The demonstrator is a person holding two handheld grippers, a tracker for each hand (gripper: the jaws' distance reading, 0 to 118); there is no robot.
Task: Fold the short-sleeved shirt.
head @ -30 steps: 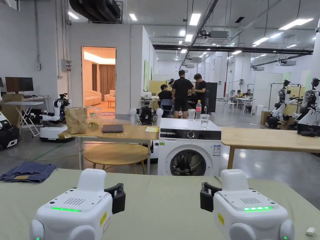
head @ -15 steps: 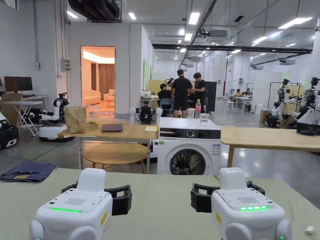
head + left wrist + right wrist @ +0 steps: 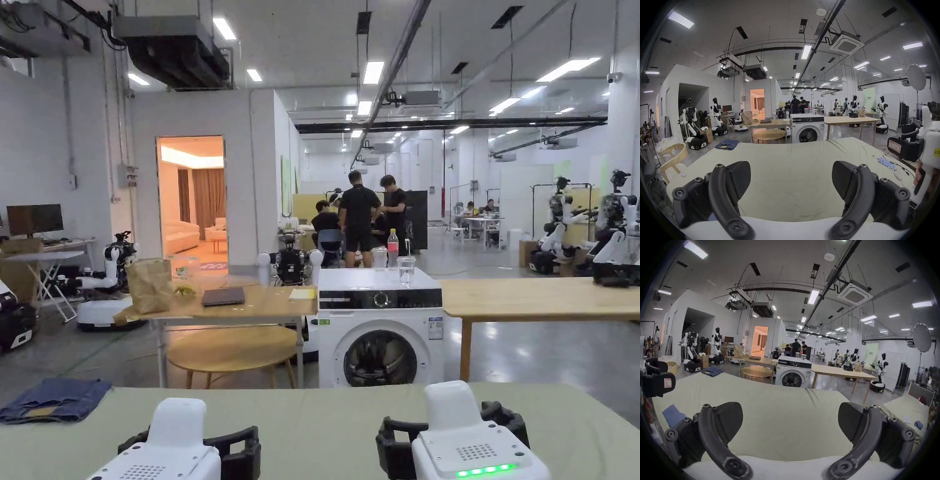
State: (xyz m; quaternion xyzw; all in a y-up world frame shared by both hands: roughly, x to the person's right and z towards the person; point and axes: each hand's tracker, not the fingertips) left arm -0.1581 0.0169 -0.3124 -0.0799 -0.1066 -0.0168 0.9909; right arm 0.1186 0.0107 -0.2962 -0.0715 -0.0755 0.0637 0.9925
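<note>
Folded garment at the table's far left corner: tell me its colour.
Dark denim blue with a tan patch; the garment shows best in the head view.

Two grippers are hovering over one pale green table (image 3: 325,412): the left gripper (image 3: 187,447) and the right gripper (image 3: 447,431). One folded pair of jeans (image 3: 55,399) is lying on it. Beyond, one washing machine (image 3: 378,334) is standing, carrying one bottle (image 3: 392,240) and two cups. Three people (image 3: 359,212) are gathering behind.
</note>
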